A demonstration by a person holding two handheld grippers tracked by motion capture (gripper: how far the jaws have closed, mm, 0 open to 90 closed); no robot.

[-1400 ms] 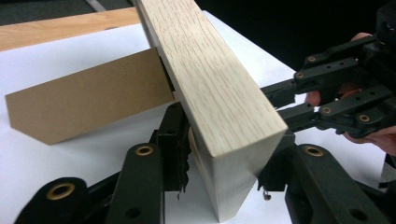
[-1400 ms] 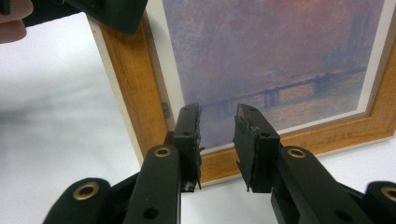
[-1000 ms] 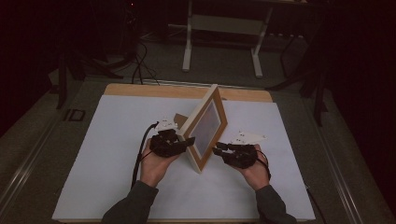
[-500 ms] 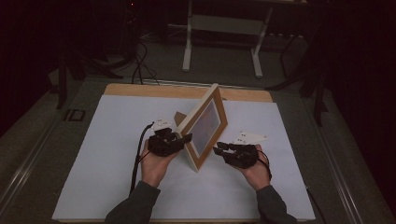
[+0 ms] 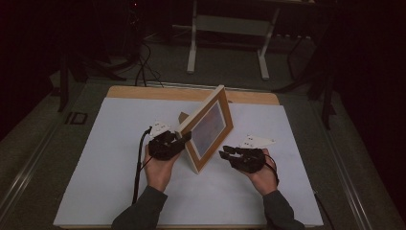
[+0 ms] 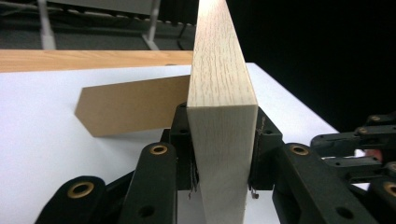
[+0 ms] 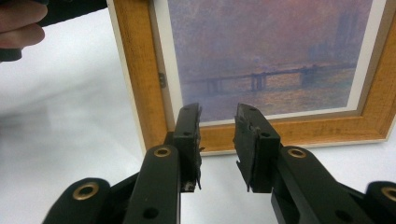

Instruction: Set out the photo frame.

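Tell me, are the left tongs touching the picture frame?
Touching. In the left gripper view, the left tongs have just been closing on the picture frame; both pads press against its wooden edge, no gap either side.

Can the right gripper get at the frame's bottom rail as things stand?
Probably yes. The right gripper, jaws apart with nothing between them, faces the picture frame with bare white table in between. The left gripper clamps the frame's side edge, out of its path.

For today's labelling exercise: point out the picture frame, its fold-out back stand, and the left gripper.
picture frame (image 5: 224, 106), high view, on its wooden top rail.
back stand (image 6: 133, 110), left gripper view, on the middle of the brown flap.
left gripper (image 5: 184, 139), high view, at its fingertips on the frame's edge.
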